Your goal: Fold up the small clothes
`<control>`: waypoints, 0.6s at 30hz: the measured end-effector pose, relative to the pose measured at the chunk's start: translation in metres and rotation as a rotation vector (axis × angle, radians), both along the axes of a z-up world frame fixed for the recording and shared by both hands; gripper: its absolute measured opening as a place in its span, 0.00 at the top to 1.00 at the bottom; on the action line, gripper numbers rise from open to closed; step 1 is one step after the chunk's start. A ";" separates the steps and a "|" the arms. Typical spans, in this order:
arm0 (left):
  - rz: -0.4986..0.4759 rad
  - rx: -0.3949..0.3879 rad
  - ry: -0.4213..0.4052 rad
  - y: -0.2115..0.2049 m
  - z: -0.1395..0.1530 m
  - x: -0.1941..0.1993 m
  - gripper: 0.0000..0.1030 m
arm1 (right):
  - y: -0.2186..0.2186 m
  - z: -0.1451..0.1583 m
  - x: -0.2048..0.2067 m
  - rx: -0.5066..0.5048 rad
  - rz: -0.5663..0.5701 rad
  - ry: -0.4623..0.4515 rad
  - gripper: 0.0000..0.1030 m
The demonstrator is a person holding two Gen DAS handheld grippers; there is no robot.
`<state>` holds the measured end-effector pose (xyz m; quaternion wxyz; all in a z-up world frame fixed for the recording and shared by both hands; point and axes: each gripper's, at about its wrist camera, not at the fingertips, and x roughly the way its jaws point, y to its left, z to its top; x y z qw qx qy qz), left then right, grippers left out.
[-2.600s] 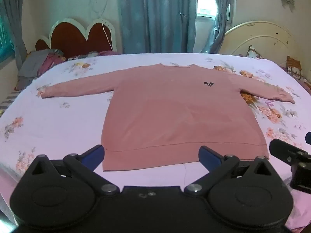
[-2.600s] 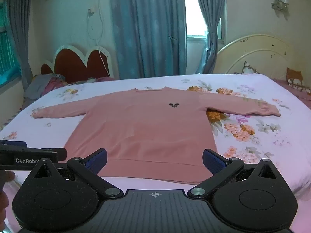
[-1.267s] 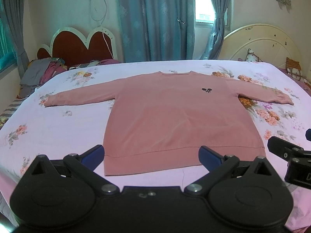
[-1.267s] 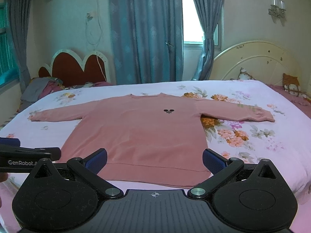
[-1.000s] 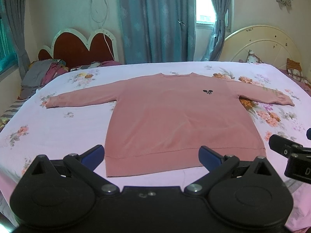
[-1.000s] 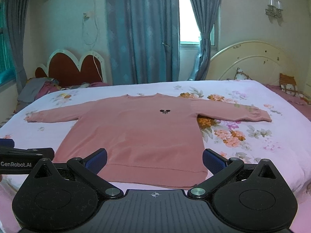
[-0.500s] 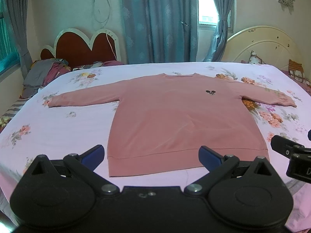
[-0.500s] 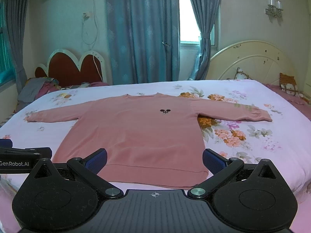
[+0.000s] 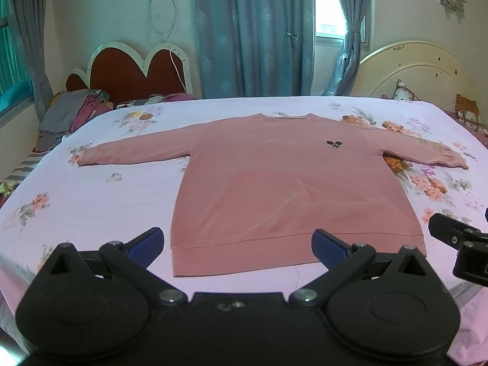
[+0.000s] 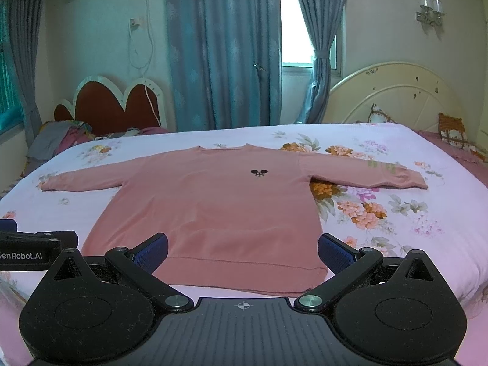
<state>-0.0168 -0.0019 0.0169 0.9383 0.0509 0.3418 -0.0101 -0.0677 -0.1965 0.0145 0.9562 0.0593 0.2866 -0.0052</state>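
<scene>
A pink long-sleeved sweatshirt (image 9: pixel 274 183) (image 10: pixel 219 210) lies flat on the floral bed sheet, front up, both sleeves spread out sideways, a small dark logo on the chest. Its hem faces me. My left gripper (image 9: pixel 238 244) hovers open just short of the hem, blue pads wide apart, nothing between them. My right gripper (image 10: pixel 242 251) is also open, above the hem's right part, holding nothing. The right gripper (image 9: pixel 460 244) shows at the right edge of the left wrist view; the left gripper (image 10: pixel 33 244) shows at the left edge of the right wrist view.
The bed (image 9: pixel 91 201) fills the view under a pink floral sheet. A red heart-shaped headboard (image 9: pixel 131 70) and a pile of clothes (image 9: pixel 70 113) sit far left. A cream round headboard (image 10: pixel 393 94) with cushions is at the right. Blue curtains hang behind.
Both grippers have drifted slightly, back and upward, so the sweatshirt sits a little lower and farther in view. The sweatshirt itself has not moved. Both stay open.
</scene>
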 end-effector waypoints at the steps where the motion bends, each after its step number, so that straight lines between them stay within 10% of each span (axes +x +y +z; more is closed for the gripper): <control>1: 0.000 0.000 0.000 0.000 0.000 0.000 0.00 | 0.000 -0.001 0.000 0.002 0.000 0.000 0.00; 18: 0.004 0.011 0.014 -0.002 -0.008 0.012 0.00 | -0.008 -0.007 0.013 0.005 -0.017 0.024 0.00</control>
